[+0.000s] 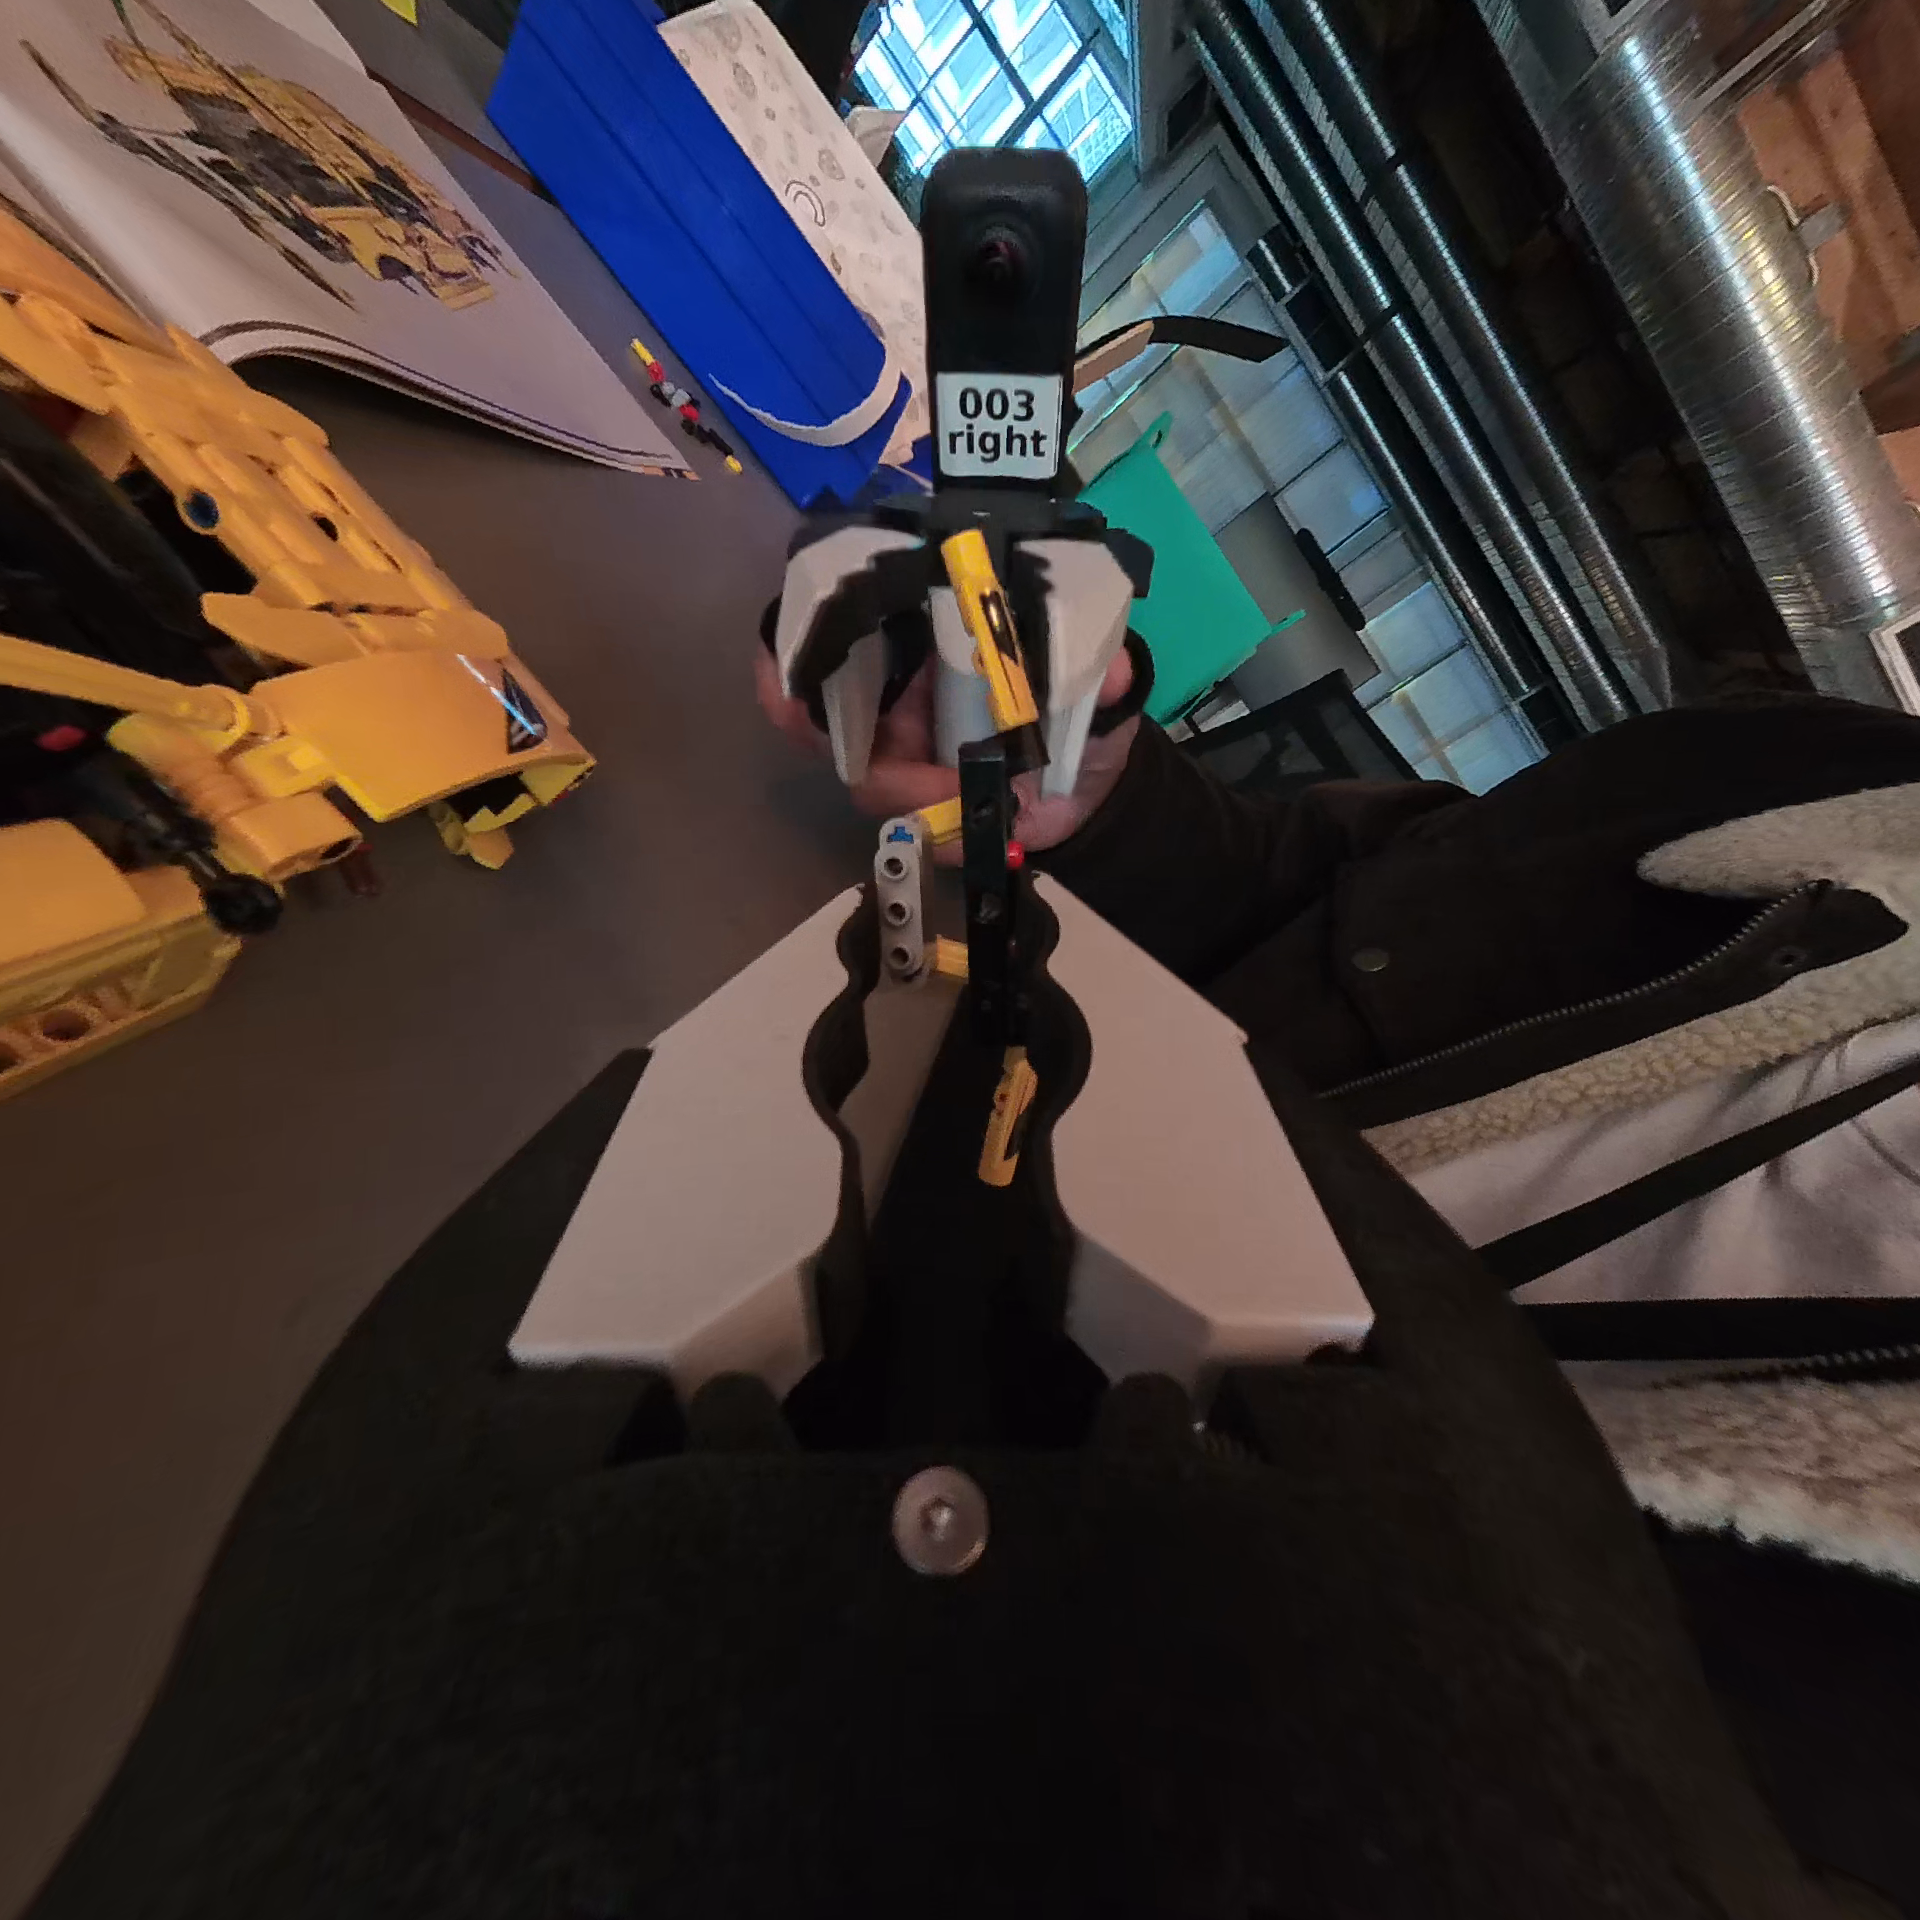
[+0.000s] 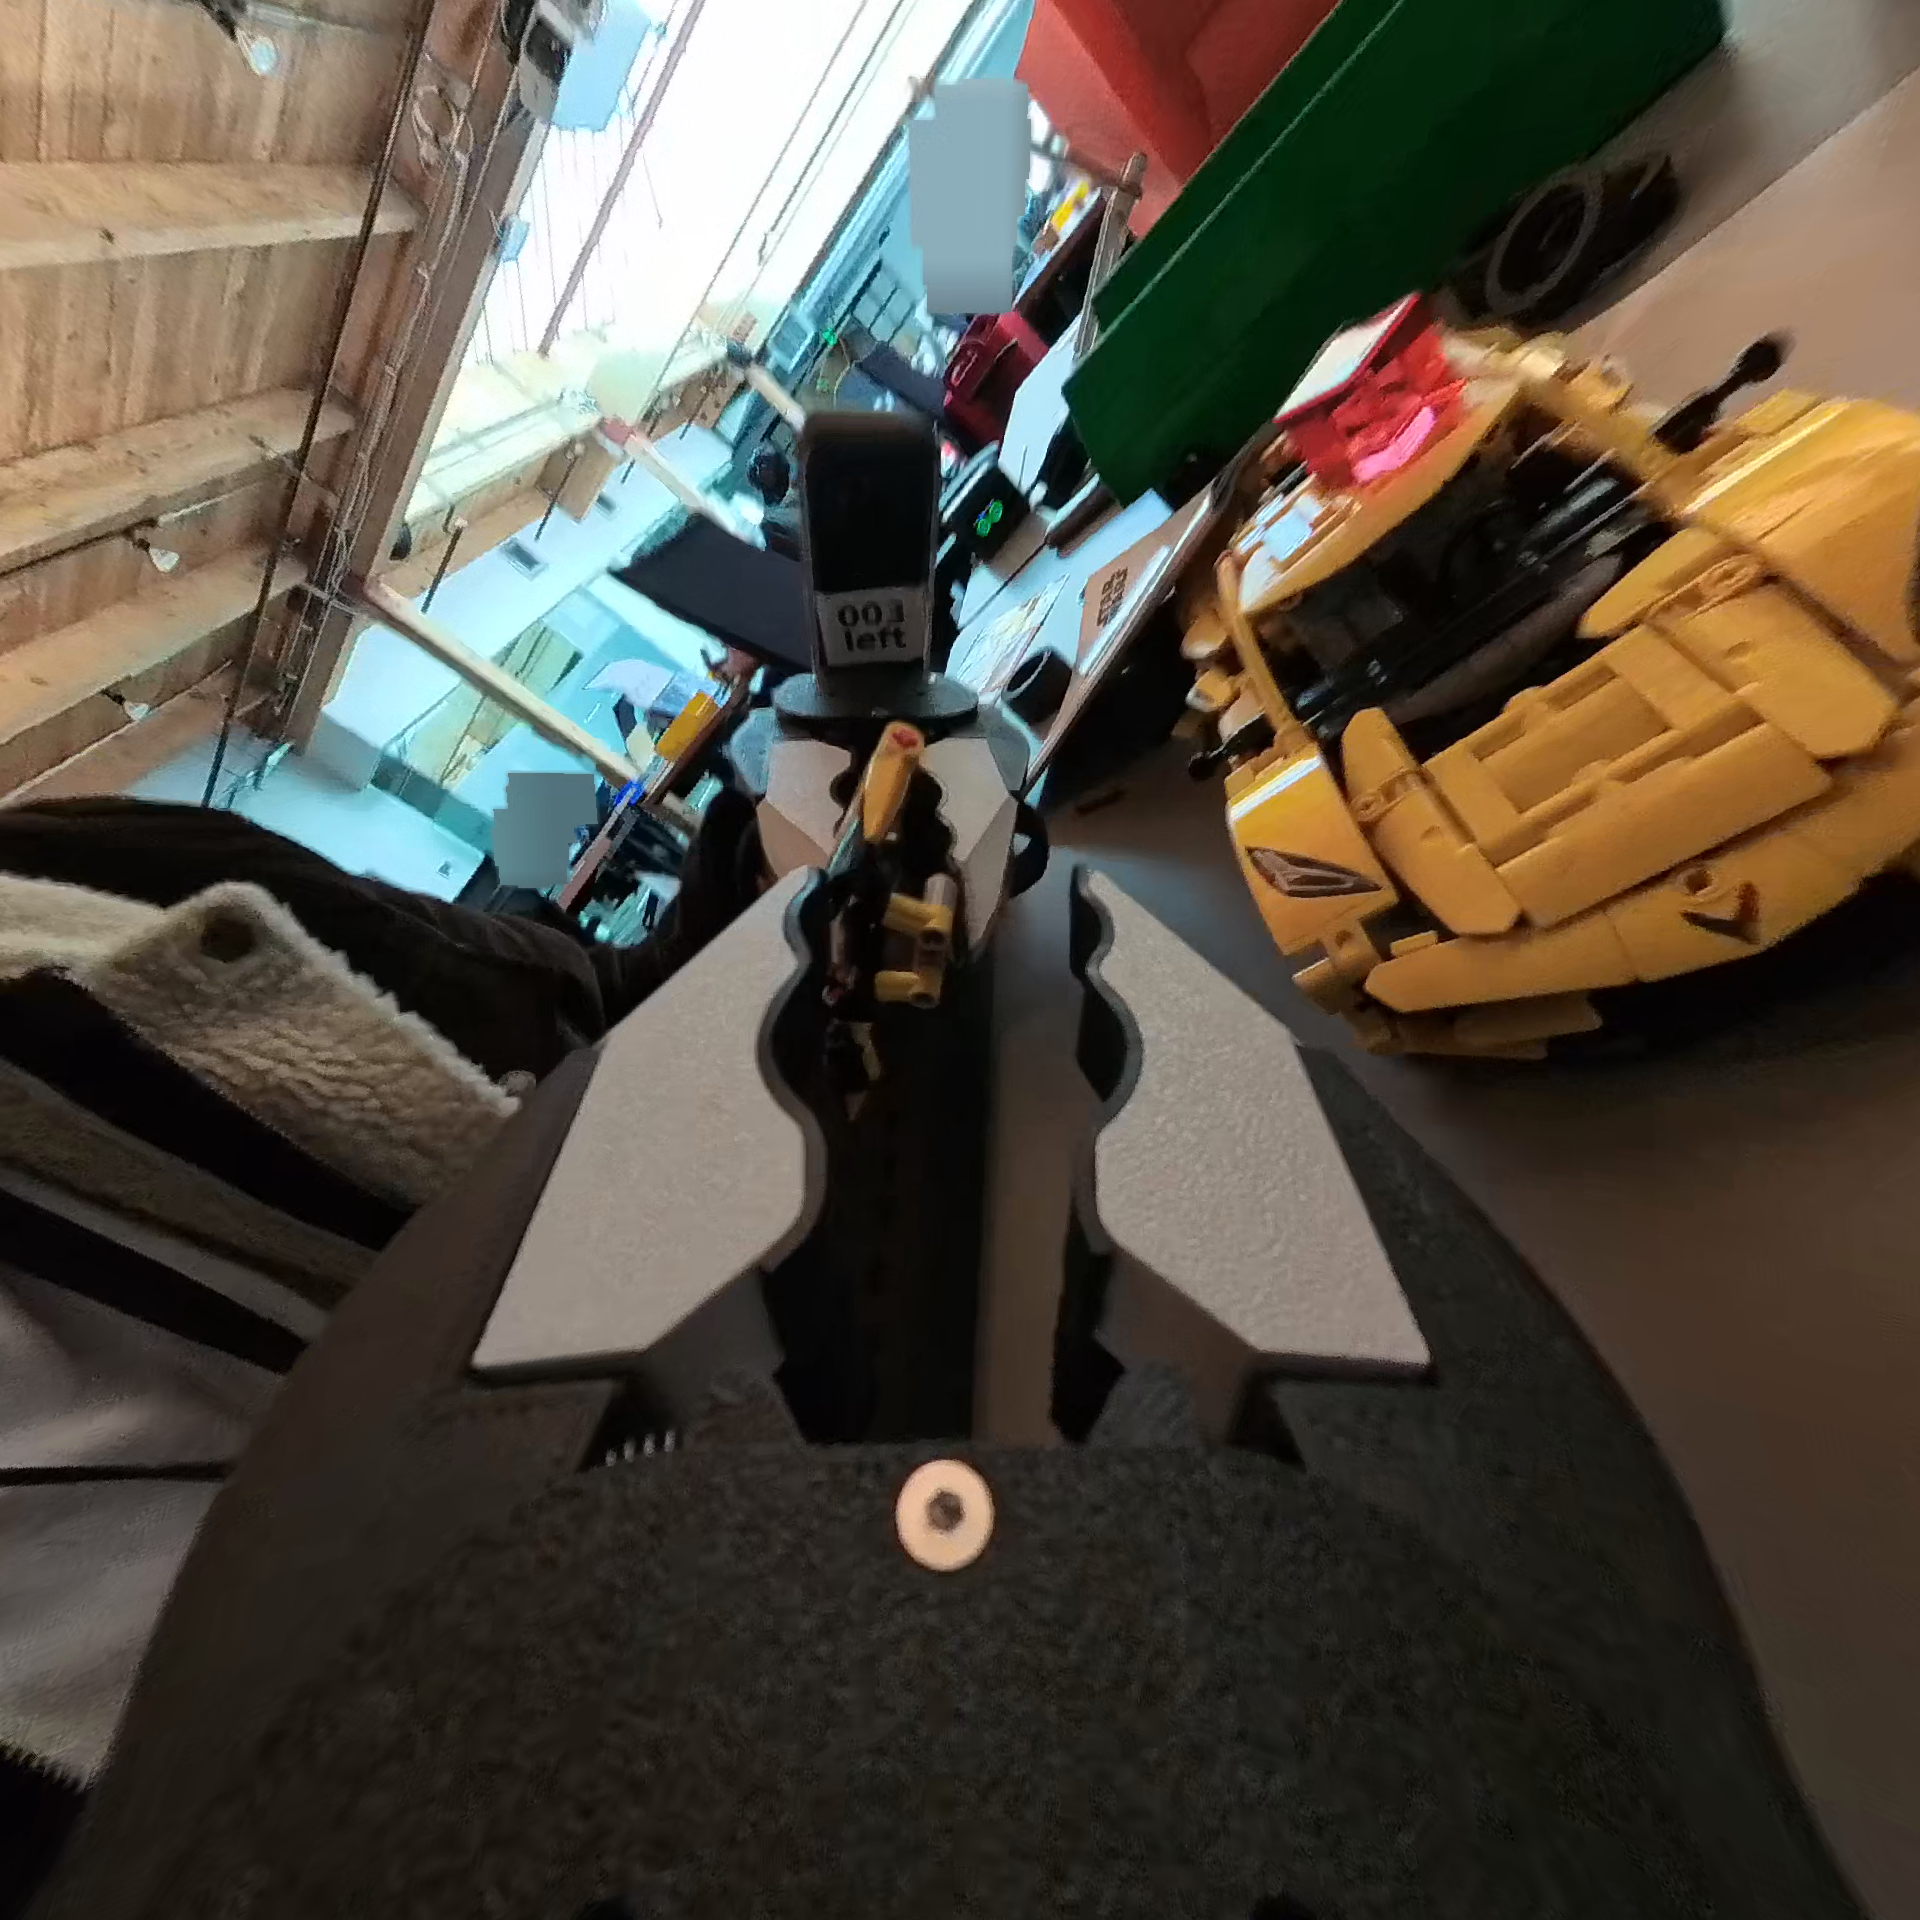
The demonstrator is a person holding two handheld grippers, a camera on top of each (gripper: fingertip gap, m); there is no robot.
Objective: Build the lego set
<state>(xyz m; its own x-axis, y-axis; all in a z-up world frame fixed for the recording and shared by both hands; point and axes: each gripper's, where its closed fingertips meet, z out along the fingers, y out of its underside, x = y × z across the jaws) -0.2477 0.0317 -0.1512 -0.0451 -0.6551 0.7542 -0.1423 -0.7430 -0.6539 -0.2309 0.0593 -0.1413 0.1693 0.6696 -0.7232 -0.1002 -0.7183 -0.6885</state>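
Note:
A slim lego subassembly [image 1: 985, 904] of black beams, a grey holed piece [image 1: 899, 904] and yellow pieces hangs in the air between my two grippers. My left gripper [image 1: 951, 894] is shut on its near end. My right gripper [image 1: 961, 769] faces it and closes on the far end, where a yellow beam [image 1: 987, 623] sticks out. In the right wrist view the subassembly [image 2: 883, 914] runs from my right gripper [image 2: 940, 883] to the left gripper [image 2: 883, 821]. The big yellow lego car [image 1: 312, 665] lies on the dark table [image 1: 520, 987]; it also shows in the right wrist view [image 2: 1558, 779].
An open instruction booklet [image 1: 343, 208], a blue bin [image 1: 686, 229] and a few loose small pieces [image 1: 686, 400] lie beyond the car. A green bin [image 2: 1351, 208] and a black wheel [image 2: 1548, 249] sit behind it. The person's jacket [image 1: 1558, 987] is close by. My two grippers' fingertips are within a few centimetres of each other.

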